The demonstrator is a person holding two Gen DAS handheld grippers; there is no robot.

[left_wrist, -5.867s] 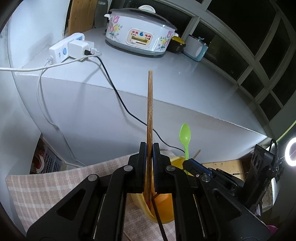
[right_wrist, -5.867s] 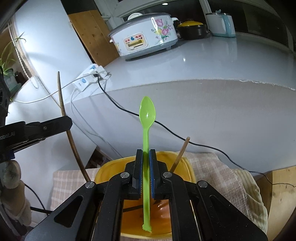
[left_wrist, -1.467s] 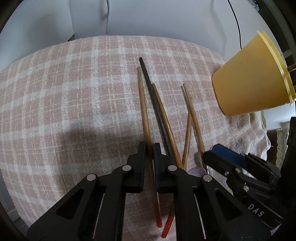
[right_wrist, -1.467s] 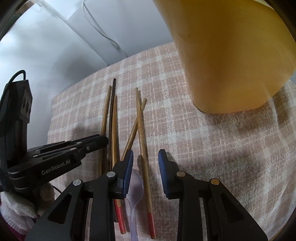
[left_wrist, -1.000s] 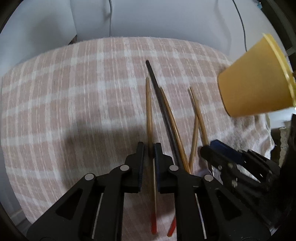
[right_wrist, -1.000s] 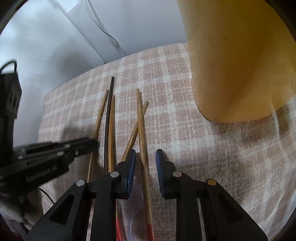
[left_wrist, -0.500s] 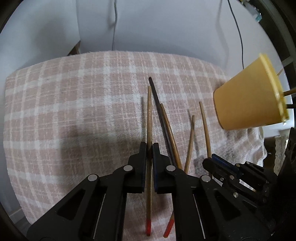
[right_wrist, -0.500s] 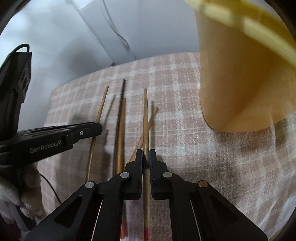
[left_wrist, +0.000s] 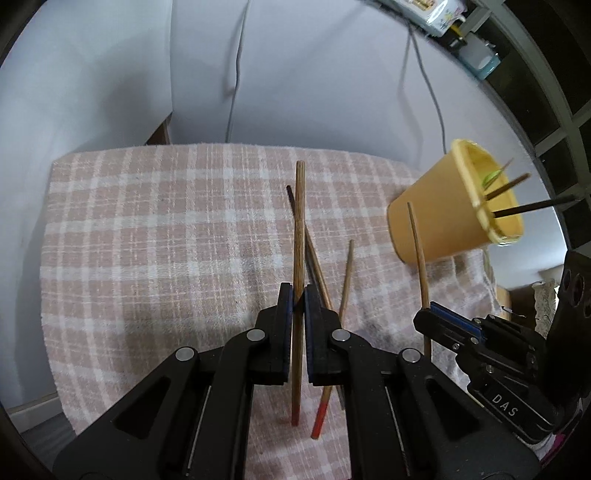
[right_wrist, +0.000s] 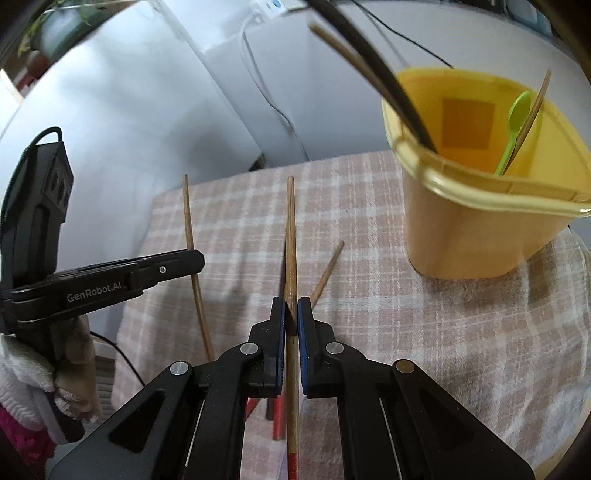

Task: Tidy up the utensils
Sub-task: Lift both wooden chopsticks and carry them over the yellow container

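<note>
My left gripper (left_wrist: 298, 295) is shut on a brown wooden chopstick (left_wrist: 299, 229) and holds it above the checked cloth (left_wrist: 147, 240). My right gripper (right_wrist: 291, 306) is shut on another wooden chopstick (right_wrist: 291, 240), also lifted; it shows in the left wrist view too (left_wrist: 417, 251). The left gripper and its chopstick (right_wrist: 192, 240) show at the left of the right wrist view. The yellow cup (right_wrist: 480, 229) stands at the right and holds a green spoon (right_wrist: 515, 118), a black chopstick (right_wrist: 369, 62) and wooden ones. A black chopstick (left_wrist: 291, 203) and two wooden ones (left_wrist: 345, 280) lie on the cloth.
A white cabinet wall (left_wrist: 295, 92) with hanging cables (left_wrist: 424, 81) stands behind the cloth. The cloth's left edge (left_wrist: 48, 258) drops off to the floor. A rice cooker (left_wrist: 436, 14) sits on the counter above.
Both grippers have lifted their chopsticks off the cloth and tilted upward, so the cup's open mouth is now in view. The right gripper went from open to shut on its chopstick a second ago.
</note>
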